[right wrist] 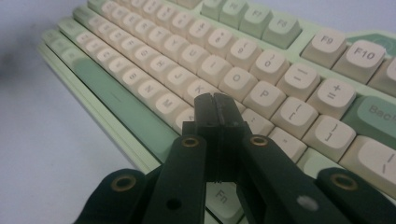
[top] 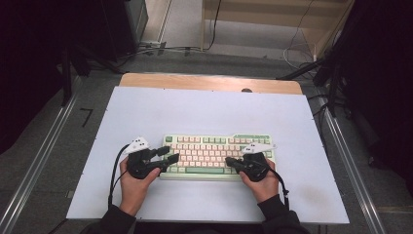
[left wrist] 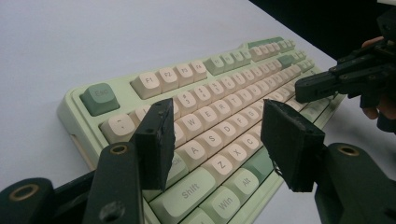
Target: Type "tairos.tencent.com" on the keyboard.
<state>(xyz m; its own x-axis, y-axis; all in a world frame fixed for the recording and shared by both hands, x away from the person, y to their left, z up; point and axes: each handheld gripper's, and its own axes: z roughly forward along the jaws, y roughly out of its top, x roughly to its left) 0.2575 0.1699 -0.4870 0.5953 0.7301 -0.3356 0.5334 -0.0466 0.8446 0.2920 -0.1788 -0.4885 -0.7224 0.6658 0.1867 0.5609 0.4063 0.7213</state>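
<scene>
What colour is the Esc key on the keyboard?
Darker green, unlike its cream neighbours; the Esc key shows best in the left gripper view.

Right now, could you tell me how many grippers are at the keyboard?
2. The left gripper is at the keyboard's left end, jaws open. The right gripper is over its right half, near the front edge, jaws shut on nothing.

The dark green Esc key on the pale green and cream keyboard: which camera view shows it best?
The left gripper view: the dark green Esc key sits large and unblocked at the corner of the pale green and cream keyboard, its lettering faintly legible. In the high view it is a tiny dark square. In the right gripper view I cannot make it out.
</scene>
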